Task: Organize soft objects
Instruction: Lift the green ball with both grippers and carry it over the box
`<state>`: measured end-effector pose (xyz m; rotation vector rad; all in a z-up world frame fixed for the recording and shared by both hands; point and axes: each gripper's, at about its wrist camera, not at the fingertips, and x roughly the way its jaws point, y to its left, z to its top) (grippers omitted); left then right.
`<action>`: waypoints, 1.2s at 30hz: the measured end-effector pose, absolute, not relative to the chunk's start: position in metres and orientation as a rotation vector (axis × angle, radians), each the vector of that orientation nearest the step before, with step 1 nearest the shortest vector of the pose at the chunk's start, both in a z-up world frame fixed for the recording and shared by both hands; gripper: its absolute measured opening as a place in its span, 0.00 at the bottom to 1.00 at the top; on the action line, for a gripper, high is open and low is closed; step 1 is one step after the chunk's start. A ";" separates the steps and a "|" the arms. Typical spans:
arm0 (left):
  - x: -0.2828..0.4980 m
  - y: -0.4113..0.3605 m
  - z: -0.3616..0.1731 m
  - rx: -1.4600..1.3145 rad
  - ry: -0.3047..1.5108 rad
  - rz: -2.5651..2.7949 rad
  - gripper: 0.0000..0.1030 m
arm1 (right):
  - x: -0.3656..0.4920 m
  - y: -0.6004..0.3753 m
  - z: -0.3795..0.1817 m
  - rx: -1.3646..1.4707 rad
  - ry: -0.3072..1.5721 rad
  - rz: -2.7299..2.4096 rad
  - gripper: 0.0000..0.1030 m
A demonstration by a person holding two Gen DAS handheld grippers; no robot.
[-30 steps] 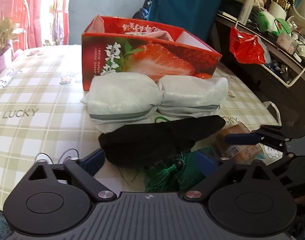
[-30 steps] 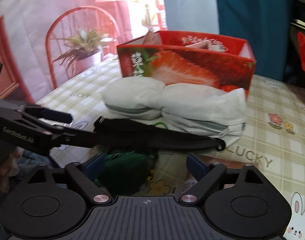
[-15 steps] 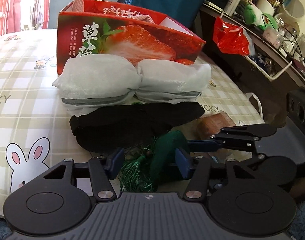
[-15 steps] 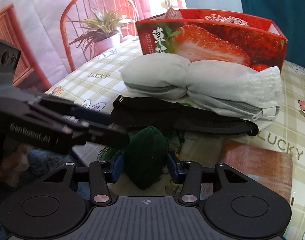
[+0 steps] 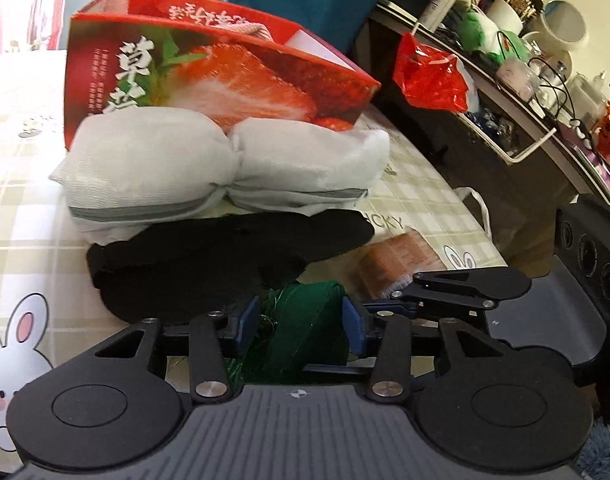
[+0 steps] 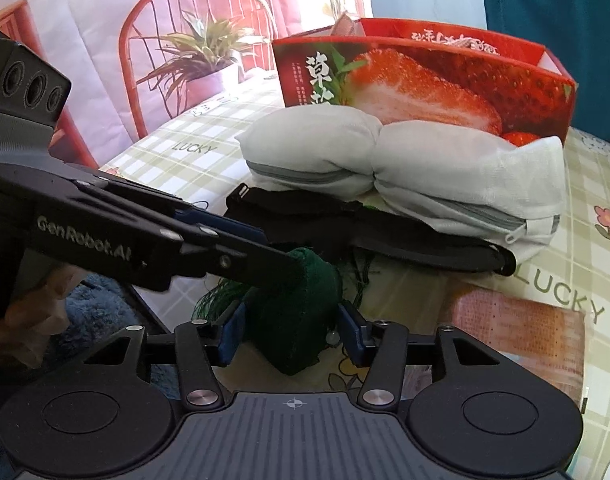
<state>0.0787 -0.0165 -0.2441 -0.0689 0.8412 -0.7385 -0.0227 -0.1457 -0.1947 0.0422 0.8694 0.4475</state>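
A dark green tasselled soft piece (image 5: pixel 309 304) (image 6: pixel 301 320) lies at the near edge of the checked tablecloth (image 5: pixel 21 208). My left gripper (image 5: pixel 300 322) has it between its blue pads, which press its sides as the jaws are closing. From the right wrist view, the left gripper (image 6: pixel 293 264) reaches in from the left onto its top. My right gripper (image 6: pixel 291 334) also holds it between both pads while its jaws are opening slightly. Behind lie a black fabric strap (image 5: pixel 225 256) (image 6: pixel 385 236), a white zipped mesh bag (image 5: pixel 225 172) (image 6: pixel 405 168) and a red strawberry box (image 5: pixel 225 76) (image 6: pixel 425 84).
An orange-brown packet (image 5: pixel 397 256) (image 6: pixel 517 328) lies on the cloth to the right of the green piece. A red plastic bag (image 5: pixel 429 76) hangs at a cluttered side counter (image 5: pixel 525 92). A red chair with a potted plant (image 6: pixel 193 60) stands beyond the table's left side.
Both grippers have closed from wide open onto the green piece. The left gripper moved forward and down towards it, beside the right one.
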 end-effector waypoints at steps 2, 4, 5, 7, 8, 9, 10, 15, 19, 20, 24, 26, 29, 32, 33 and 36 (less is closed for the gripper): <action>0.079 -0.017 -0.246 -0.074 0.846 -0.744 0.46 | -0.023 -0.146 -0.196 0.045 0.880 0.445 0.48; 0.080 -0.016 -0.248 -0.087 0.852 -0.749 0.46 | -0.023 -0.146 -0.197 0.051 0.889 0.445 0.49; 0.079 -0.016 -0.249 -0.090 0.853 -0.750 0.46 | -0.023 -0.146 -0.197 0.052 0.895 0.445 0.49; 0.080 -0.017 -0.250 -0.093 0.857 -0.752 0.46 | -0.023 -0.146 -0.199 0.053 0.906 0.448 0.50; 0.080 -0.018 -0.250 -0.095 0.857 -0.753 0.46 | -0.023 -0.146 -0.200 0.055 0.908 0.449 0.50; 0.080 -0.018 -0.251 -0.097 0.858 -0.753 0.46 | -0.023 -0.145 -0.200 0.056 0.907 0.448 0.48; 0.081 -0.018 -0.251 -0.102 0.860 -0.753 0.46 | -0.023 -0.145 -0.200 0.057 0.903 0.448 0.47; 0.078 -0.010 -0.245 -0.148 0.836 -0.756 0.46 | -0.025 -0.146 -0.195 0.061 0.876 0.461 0.43; 0.077 -0.002 -0.234 -0.181 0.791 -0.763 0.46 | -0.027 -0.147 -0.184 0.060 0.822 0.469 0.43; 0.076 -0.003 -0.230 -0.174 0.778 -0.767 0.46 | -0.027 -0.147 -0.180 0.058 0.806 0.469 0.42; 0.075 -0.008 -0.199 -0.114 0.695 -0.793 0.46 | -0.026 -0.151 -0.159 0.054 0.741 0.463 0.42; 0.076 -0.011 -0.180 -0.089 0.647 -0.804 0.46 | -0.025 -0.156 -0.144 0.055 0.690 0.458 0.42; 0.077 -0.015 -0.150 -0.062 0.572 -0.814 0.46 | -0.020 -0.161 -0.119 0.038 0.620 0.451 0.42; 0.081 -0.021 -0.124 -0.040 0.500 -0.812 0.46 | -0.009 -0.166 -0.092 0.019 0.555 0.451 0.43; 0.083 -0.023 -0.115 -0.037 0.480 -0.811 0.46 | -0.004 -0.167 -0.085 0.013 0.539 0.450 0.43; 0.092 -0.027 -0.092 -0.034 0.422 -0.805 0.46 | 0.012 -0.172 -0.063 -0.013 0.480 0.443 0.43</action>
